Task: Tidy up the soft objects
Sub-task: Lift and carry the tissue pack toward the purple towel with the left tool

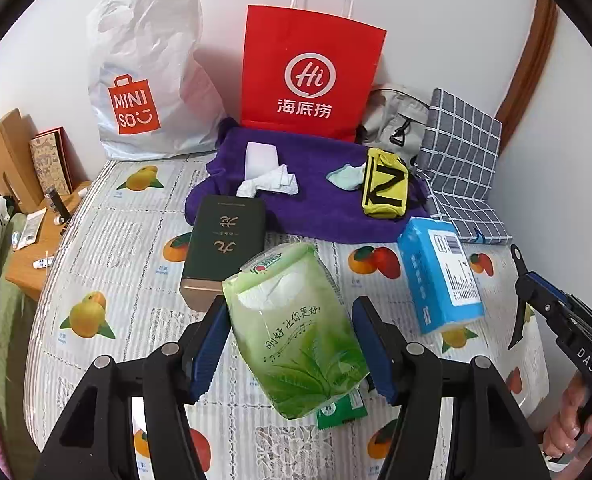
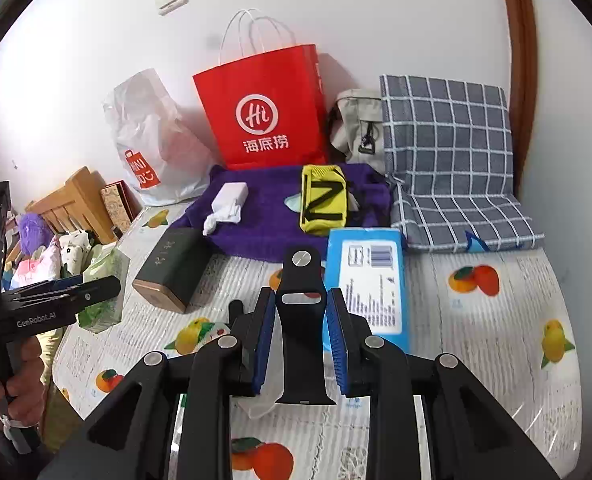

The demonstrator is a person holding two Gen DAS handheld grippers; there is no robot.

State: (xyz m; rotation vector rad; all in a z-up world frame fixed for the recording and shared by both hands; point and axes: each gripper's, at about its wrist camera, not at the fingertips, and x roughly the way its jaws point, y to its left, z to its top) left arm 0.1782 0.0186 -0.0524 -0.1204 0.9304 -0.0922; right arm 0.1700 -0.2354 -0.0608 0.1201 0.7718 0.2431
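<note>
We're mid-carry: left gripper (image 1: 292, 344), half spread, pinches the green tissue pack (image 1: 296, 332) at lower centre, above the fruit-print sheet (image 1: 108, 248). Right gripper (image 2: 300, 344), nearly together, clamps a black strap (image 2: 302, 320), possibly a watch band. Next, we need a drop spot, perhaps the red bag (image 1: 310, 76) up top.

two tissue packs (image 1: 296, 328), two bags (image 1: 308, 76), one purple towel (image 1: 316, 208)

Bare mat (image 2: 476, 344) beside blue pack (image 2: 370, 280)
</note>
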